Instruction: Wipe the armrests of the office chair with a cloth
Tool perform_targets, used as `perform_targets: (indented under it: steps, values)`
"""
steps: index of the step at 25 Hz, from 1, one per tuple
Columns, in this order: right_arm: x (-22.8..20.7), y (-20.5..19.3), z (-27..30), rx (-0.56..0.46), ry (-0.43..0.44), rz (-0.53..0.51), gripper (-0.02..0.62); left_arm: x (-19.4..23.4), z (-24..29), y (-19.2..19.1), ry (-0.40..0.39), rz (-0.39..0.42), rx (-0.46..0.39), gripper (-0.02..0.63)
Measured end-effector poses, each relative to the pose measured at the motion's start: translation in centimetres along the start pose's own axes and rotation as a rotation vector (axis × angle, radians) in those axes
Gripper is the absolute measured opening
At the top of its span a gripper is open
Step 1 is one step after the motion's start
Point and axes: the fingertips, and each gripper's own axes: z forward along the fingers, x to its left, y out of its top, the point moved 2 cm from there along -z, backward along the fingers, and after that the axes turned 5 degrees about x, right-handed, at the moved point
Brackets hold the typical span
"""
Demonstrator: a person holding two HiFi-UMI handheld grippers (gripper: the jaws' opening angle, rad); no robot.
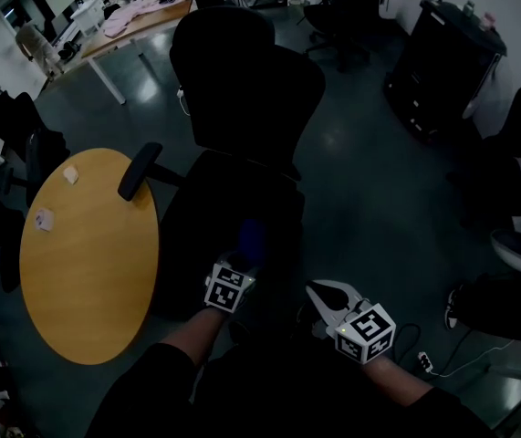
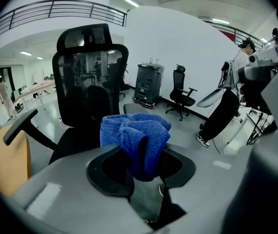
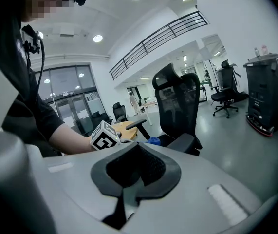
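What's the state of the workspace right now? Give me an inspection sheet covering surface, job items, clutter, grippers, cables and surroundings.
Surface: round wooden table beside the chair, on a grey floor.
Job's things: black office chair; one armrest shows in the head view, with nothing touching it; blue cloth, bunched up.
Clutter: two small white items on the table.
Grippers: left gripper shut on the cloth, above the seat; right gripper shut, empty.
Cables: white power strip with a cord on the floor at the right.
Surroundings: black cabinet, more chairs, a long desk.
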Motion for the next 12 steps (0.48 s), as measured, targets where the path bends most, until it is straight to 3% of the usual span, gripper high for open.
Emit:
perform_targets:
  steps: [8,12]
  values:
    - [2.1,0.7,1.7,-0.024,0.025,-0.006,0.005,1.1,-2.6,-4.6,0.012,-0.013,0.076,0.155]
    - [2.6,1.3,2.3,-0.048,0.04,-0.004,0.005,2.4,-4.4,-4.4,0.033,0.004,0.086,0.155]
